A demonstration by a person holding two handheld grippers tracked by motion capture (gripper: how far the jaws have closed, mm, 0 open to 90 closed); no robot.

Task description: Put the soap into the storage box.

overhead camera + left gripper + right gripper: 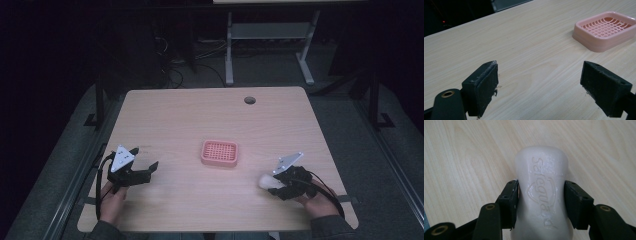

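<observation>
Gripping a white soap bar (541, 195) across its waist, the right gripper (272, 182) sits at the table's (200, 120) four o'clock; the pink soap dish (219, 153) lies central; the left gripper (145, 167) gapes empty at eight o'clock.

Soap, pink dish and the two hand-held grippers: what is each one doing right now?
Soap bar: white, clamped at its waist.
Right hand-held gripper: shut on the soap bar.
Left hand-held gripper: open, nothing between its jaws.
Soap dish: pink, empty, flat on the table.
</observation>
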